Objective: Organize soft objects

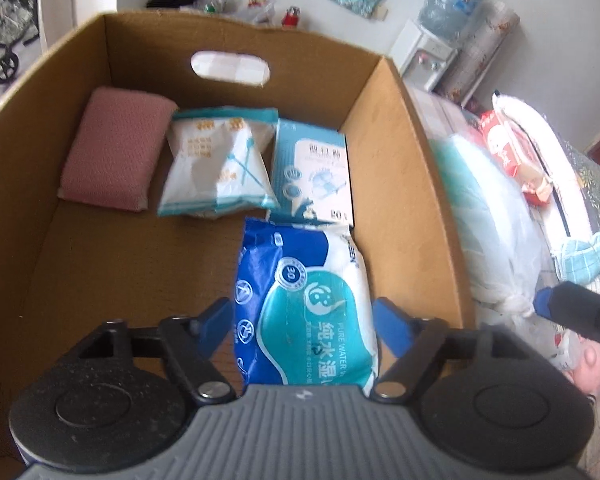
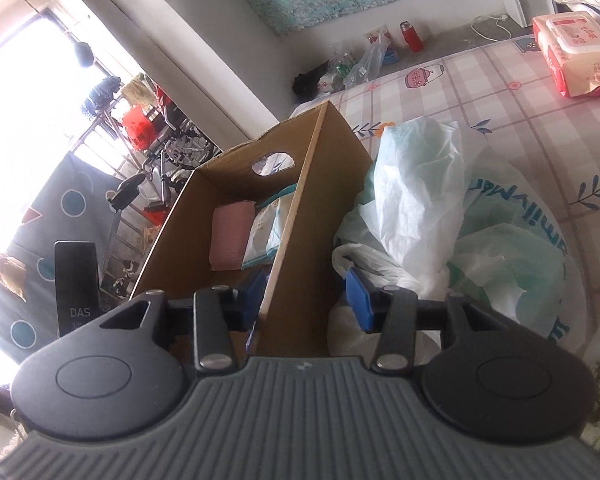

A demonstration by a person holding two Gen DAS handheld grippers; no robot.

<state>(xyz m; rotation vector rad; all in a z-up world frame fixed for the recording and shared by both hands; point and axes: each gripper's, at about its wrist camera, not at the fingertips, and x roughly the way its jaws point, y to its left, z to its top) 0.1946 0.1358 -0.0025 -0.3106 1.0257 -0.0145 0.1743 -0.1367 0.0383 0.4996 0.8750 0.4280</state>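
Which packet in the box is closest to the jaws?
The blue wet-wipes pack, lying between the left jaws; the two paler packets sit farther back.

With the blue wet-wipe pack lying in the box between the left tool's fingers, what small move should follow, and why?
Probably lift the left tool straight up and out. The blue-and-white wet-wipe pack already rests on the floor of the brown cardboard box, and the blue pads seem to stand clear of its sides, so it looks released.

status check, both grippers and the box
Left gripper open around wipes pack in box. Right gripper open, straddling box wall. Nothing blocking.
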